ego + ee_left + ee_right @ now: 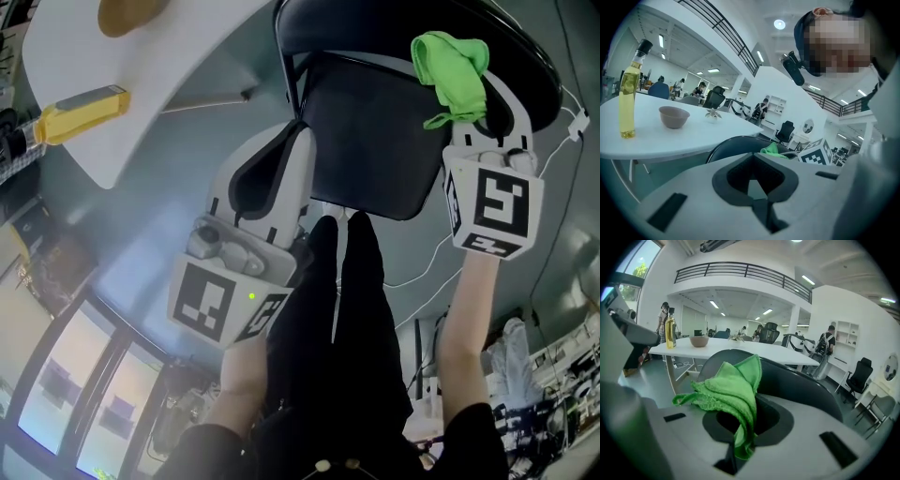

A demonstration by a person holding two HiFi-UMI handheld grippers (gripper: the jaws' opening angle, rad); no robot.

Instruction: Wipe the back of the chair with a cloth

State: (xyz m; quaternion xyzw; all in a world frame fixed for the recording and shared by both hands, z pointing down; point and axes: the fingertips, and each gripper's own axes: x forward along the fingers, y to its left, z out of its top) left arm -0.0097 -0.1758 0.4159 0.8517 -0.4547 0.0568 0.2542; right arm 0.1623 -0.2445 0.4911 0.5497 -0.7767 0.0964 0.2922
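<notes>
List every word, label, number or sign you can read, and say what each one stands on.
No words or numbers are readable in any view.
Right cube: black-and-white square marker patterns only, no text.
Left cube: the same, patterns only.
Bottle: no legible label.

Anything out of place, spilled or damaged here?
Nothing stands out. The oil bottle and bowl stand upright on the table, nothing spilled, and the green cloth is clamped in the right gripper by the chair.
</notes>
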